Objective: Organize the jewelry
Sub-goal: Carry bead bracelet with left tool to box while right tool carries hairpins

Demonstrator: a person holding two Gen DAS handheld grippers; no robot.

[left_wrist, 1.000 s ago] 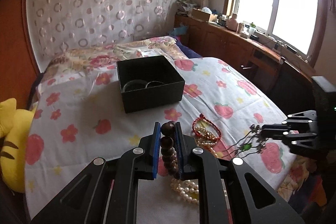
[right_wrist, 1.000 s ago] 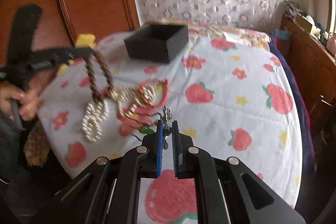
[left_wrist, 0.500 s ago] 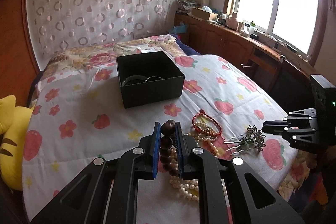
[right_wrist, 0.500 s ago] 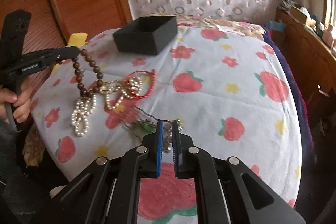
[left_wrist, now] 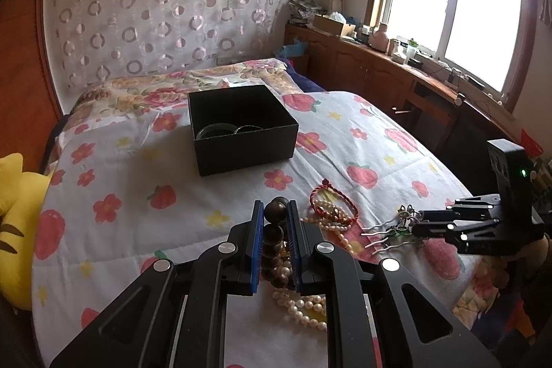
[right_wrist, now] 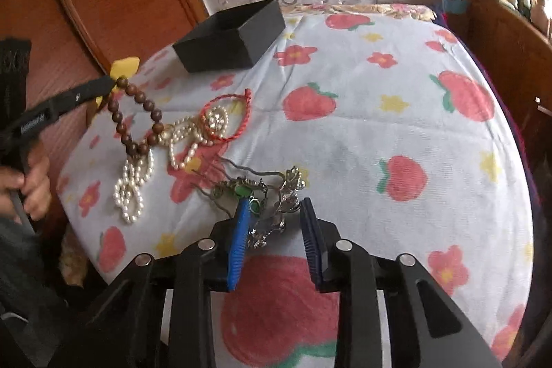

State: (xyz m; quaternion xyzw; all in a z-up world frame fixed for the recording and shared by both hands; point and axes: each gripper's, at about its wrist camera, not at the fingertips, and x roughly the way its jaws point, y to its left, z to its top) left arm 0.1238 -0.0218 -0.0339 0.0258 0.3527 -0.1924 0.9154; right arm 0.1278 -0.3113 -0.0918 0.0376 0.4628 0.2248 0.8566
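Right gripper (right_wrist: 274, 223) lowered to bed (right_wrist: 379, 133), jaws opening around metal hairpins (right_wrist: 262, 192) (unpressed) | left gripper (left_wrist: 275, 223) jaws clamp wooden bead bracelet (left_wrist: 272, 230) | black box (left_wrist: 241, 130) far.

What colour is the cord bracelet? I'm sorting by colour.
Red cord bracelet, clearest in the right wrist view.

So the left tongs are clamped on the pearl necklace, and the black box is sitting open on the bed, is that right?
Not quite. The left tongs are clamped on the brown wooden bead bracelet, not the pearl necklace, which lies on the bedspread. Both wrist views show it. The black box does sit open on the bed.
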